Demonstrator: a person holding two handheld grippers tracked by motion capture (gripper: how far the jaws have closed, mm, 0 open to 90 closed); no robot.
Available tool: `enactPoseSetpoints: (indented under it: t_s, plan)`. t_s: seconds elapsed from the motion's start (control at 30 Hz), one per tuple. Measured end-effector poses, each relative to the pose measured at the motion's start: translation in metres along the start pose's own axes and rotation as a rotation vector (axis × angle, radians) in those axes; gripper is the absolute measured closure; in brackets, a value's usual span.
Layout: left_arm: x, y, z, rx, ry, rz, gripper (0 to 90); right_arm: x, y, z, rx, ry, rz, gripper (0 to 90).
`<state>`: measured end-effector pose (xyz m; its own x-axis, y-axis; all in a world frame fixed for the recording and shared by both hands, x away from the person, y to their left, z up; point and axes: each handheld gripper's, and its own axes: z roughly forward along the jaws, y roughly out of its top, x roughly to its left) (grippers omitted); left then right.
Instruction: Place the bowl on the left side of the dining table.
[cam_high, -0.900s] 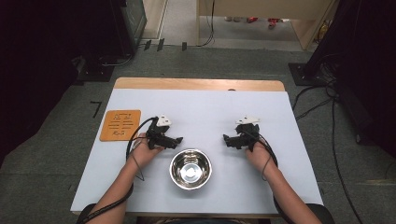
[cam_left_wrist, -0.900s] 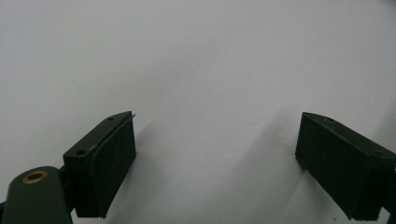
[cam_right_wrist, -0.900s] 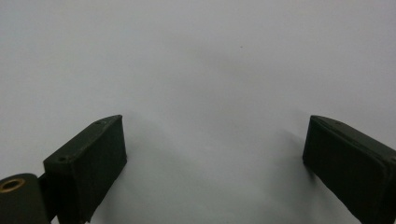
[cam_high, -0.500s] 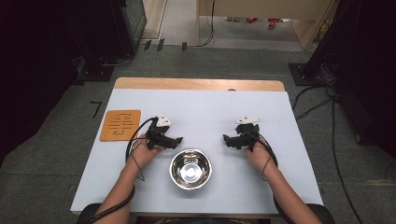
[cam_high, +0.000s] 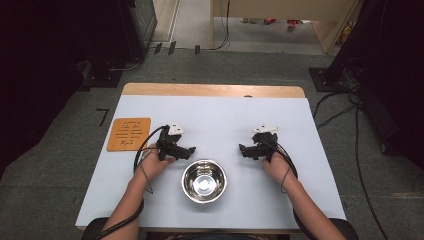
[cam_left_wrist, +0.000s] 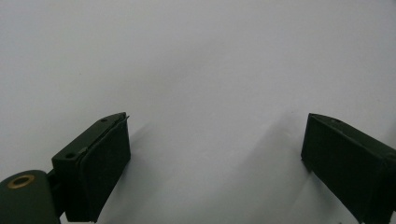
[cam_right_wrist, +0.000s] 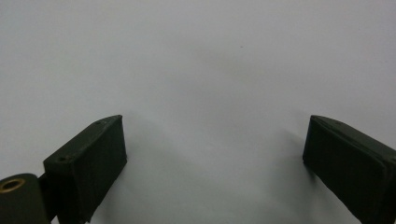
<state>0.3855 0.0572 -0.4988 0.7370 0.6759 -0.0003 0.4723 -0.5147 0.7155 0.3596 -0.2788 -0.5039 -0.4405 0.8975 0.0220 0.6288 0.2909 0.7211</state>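
A person sits at the six o'clock edge of a pale table (cam_high: 215, 107), forearms reaching in, a black two-jaw gripper in each hand. A shiny steel bowl (cam_high: 204, 180) stands empty near that edge, centred between the arms.

The left gripper (cam_high: 187, 150) rests low over the table at about ten o'clock from the bowl, near its rim but apart from it, jaw tips aimed toward three o'clock. The right gripper (cam_high: 243, 149) sits at about two o'clock from the bowl, a little farther off, tips aimed toward nine o'clock, so the two tools face each other across bare table.

In the left gripper view the jaws of the left gripper (cam_left_wrist: 212, 154) stand wide apart with nothing but pale table between them. The right gripper view shows the right gripper (cam_right_wrist: 212, 151) the same way, spread wide and empty.

An orange square mat (cam_high: 129, 134) lies near the table's nine o'clock edge, beyond the left hand.

Compared with the high views from just under a second ago, nothing has visibly shifted: hands, tools and bowl all sit where they were. That stillness suggests a ready pose, with the work on the bowl not yet begun and either gripper free to reach for its rim.
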Motion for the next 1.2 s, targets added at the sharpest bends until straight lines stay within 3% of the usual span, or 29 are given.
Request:
enactPoseSetpoints:
  t_s: [0.37, 0.67, 0.73, 0.83, 1.2]
  plan:
    - [0.000, 0.000, 0.000, -0.005, -0.001, -0.010, 8.7, 0.000, 0.000, 0.000, 0.000, 0.000, -0.001, 5.7]
    - [-0.001, 0.008, -0.001, 0.069, 0.007, -0.012, 9.4, 0.000, 0.000, 0.000, 0.000, 0.000, -0.001, 5.7]
    - [0.000, 0.010, -0.003, 0.079, 0.008, -0.010, 12.7, 0.000, 0.000, 0.000, 0.000, -0.001, -0.001, 5.7]
    - [0.001, 0.012, -0.006, 0.082, 0.033, -0.011, 24.5, 0.000, 0.000, 0.000, 0.000, 0.000, -0.001, 5.7]
    - [0.003, 0.018, -0.012, 0.114, -0.019, -0.054, 25.7, 0.000, 0.000, 0.000, -0.002, 0.000, -0.004, 5.8]
